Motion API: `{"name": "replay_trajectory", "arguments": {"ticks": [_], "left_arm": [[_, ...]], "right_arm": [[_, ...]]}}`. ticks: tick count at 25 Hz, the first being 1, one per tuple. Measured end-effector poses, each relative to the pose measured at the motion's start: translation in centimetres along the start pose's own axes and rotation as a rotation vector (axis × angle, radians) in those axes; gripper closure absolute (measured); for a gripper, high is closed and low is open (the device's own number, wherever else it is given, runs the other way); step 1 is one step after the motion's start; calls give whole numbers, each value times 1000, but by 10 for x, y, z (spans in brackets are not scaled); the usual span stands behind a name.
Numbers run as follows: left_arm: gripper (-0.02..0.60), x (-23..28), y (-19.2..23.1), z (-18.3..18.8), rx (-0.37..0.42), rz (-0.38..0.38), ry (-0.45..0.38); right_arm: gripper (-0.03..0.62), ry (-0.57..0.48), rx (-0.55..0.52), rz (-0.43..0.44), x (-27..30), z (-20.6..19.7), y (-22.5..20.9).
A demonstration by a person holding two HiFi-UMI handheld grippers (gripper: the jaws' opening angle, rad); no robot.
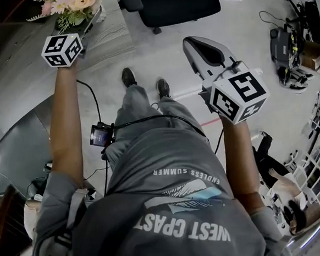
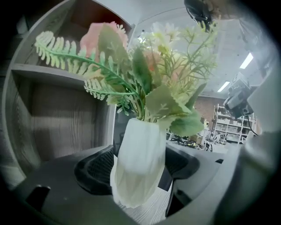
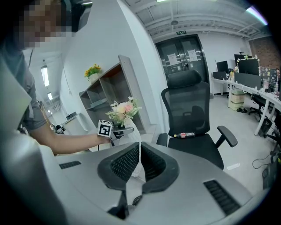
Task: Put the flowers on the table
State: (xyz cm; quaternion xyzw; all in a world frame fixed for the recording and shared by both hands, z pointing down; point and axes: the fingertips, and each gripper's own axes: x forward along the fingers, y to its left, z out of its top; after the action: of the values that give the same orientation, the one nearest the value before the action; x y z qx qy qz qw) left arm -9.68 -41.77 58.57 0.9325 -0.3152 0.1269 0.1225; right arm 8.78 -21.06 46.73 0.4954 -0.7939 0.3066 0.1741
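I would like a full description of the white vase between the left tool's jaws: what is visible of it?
The vase is white, matte and faceted, perhaps ceramic, narrowing toward its base. It holds flowers: pink and pale blooms, fern fronds and broad green leaves. It leans slightly between the jaws of the left tool, which close on its sides. Under it lies the grey wood-grain table; whether its base touches the table cannot be told.

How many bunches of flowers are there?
2: the pink-and-cream bunch in the white vase held by the left gripper, and a yellow bunch atop the grey shelf. More may be hidden.
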Motion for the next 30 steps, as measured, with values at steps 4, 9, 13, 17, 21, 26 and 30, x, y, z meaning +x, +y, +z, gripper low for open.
{"name": "replay_trajectory", "arguments": {"ticks": [4,9,13,17,21,26,30], "left_arm": [[215,-4,-4,-6,-2,6,6],[215,-10,-4,-2,-1,19,6],[215,-15,-5,7,6,23,2],[215,-28,-17,19,20,21,-6],[215,-49,-24,21,32,36,-11],[224,-67,-25,42,44,49,-6],[260,-90,-28,39,53,84,-25]], "right_arm": [[563,-4,-5,2,-3,-3,2],[563,-7,-16,4,-8,0,4],[563,-13,-21,12,-12,6,5],[563,-28,-35,20,-26,11,13],[563,-39,-53,39,-30,7,23],[563,-57,-69,66,-33,28,28],[563,-74,-96,89,-32,25,33]]}}
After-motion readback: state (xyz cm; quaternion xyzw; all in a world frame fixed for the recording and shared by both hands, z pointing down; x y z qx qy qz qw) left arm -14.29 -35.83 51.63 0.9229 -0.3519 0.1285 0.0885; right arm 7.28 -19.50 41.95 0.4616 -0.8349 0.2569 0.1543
